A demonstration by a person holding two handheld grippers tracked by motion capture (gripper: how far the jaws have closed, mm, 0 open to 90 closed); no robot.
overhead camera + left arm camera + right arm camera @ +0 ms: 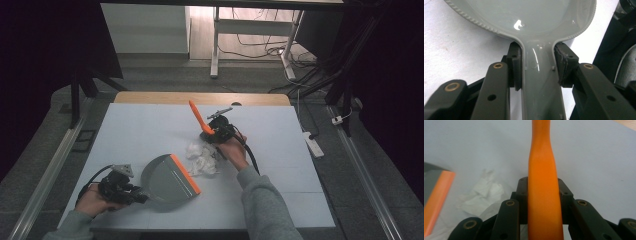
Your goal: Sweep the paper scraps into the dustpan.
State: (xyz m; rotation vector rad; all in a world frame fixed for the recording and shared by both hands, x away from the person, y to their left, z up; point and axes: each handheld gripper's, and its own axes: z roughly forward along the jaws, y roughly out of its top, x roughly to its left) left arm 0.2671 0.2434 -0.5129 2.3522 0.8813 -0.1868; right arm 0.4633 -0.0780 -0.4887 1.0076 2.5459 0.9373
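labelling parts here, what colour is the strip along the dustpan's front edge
Orange, on an otherwise grey dustpan; the strip shows best in the high view.

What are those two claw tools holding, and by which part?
The left gripper clamps the grey dustpan by its handle. The right gripper clamps an orange brush handle; its bristle end cannot be seen.

From the high view the room around me is dim, nearly black at both sides; the pale table (150, 130) takes soft, even light with only faint shadows. In my left gripper view a sharp white glare spot sits on the glossy dustpan (531, 17) (detail is crisp there). In my right gripper view the orange handle (544, 182) is soft, and the crumpled tissue (484, 192) behind it is blurred.
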